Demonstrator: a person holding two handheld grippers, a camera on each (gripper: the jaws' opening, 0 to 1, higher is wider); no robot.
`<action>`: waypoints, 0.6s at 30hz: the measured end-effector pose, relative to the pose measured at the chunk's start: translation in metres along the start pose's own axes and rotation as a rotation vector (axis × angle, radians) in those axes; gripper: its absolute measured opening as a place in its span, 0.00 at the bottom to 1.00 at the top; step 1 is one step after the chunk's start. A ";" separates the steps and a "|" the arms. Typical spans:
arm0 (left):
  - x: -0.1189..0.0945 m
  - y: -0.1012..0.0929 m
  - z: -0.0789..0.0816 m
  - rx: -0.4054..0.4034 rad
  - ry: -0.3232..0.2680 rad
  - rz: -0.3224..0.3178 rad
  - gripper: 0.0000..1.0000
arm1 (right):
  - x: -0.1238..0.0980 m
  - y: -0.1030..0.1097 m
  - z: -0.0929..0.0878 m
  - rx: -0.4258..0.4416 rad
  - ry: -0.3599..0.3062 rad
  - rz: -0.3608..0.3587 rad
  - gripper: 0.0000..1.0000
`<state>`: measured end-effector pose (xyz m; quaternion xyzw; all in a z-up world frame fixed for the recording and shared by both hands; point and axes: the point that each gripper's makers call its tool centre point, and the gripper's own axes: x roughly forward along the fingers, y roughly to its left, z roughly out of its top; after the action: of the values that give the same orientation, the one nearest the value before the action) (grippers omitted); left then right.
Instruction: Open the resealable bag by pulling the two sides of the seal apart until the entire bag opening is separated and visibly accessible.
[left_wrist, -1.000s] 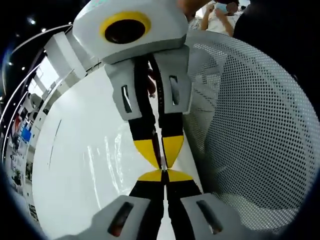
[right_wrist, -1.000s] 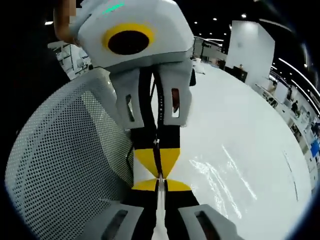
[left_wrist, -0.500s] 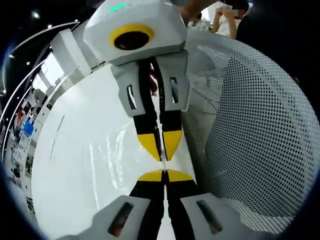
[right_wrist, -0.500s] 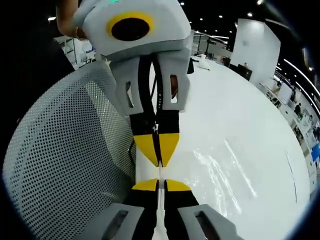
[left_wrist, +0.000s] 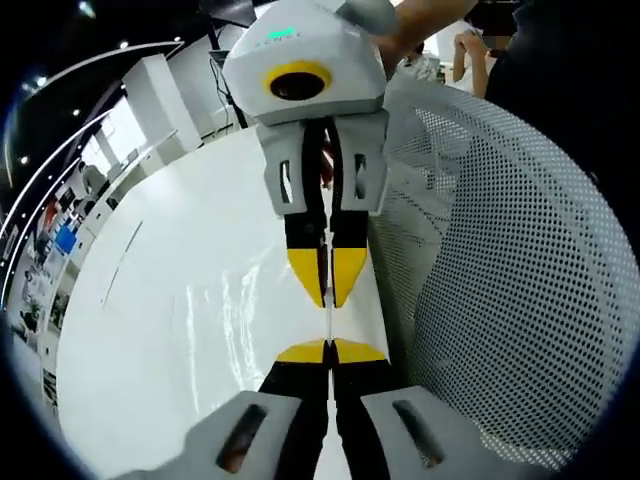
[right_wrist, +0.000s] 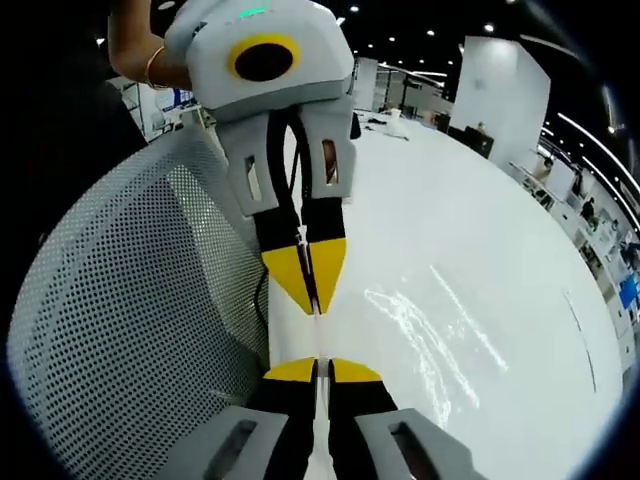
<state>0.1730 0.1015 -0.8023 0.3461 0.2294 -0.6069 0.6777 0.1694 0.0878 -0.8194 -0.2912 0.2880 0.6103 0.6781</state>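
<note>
The resealable bag (left_wrist: 215, 310) is clear and hard to make out. It shows as a crinkled sheen over the white table and as a thin pale strip (left_wrist: 328, 322) running between the two pairs of yellow tips. In the left gripper view my left gripper (left_wrist: 328, 350) is shut on that strip at the bottom, and my right gripper (left_wrist: 328, 298) faces it from above, also shut. In the right gripper view my right gripper (right_wrist: 316, 368) is shut at the bottom, the left gripper (right_wrist: 310, 305) hangs tip-down a short way off, and the bag's sheen (right_wrist: 420, 335) lies to the right.
A white perforated chair back (left_wrist: 520, 290) curves close beside the grippers, seen also as the chair back (right_wrist: 120, 330) at left. The glossy white table (right_wrist: 490, 260) stretches away. A person's arm (right_wrist: 140, 60) holds the far gripper. Stands and people sit far behind.
The two grippers have drawn apart: their yellow tips touched a second ago and now a gap lies between them, bridged by the thin strip. Both stay shut.
</note>
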 end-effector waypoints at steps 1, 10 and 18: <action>0.000 0.001 0.000 0.008 0.003 0.002 0.00 | 0.000 0.000 0.000 0.030 -0.007 0.002 0.00; -0.001 0.008 0.006 0.011 0.033 0.014 0.01 | 0.003 -0.002 0.006 0.022 0.009 -0.003 0.00; 0.005 0.004 0.006 0.057 0.077 0.016 0.01 | 0.008 0.000 0.015 0.028 -0.011 0.009 0.00</action>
<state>0.1766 0.0939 -0.8014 0.3901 0.2350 -0.5939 0.6632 0.1703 0.1042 -0.8153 -0.2770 0.2943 0.6109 0.6808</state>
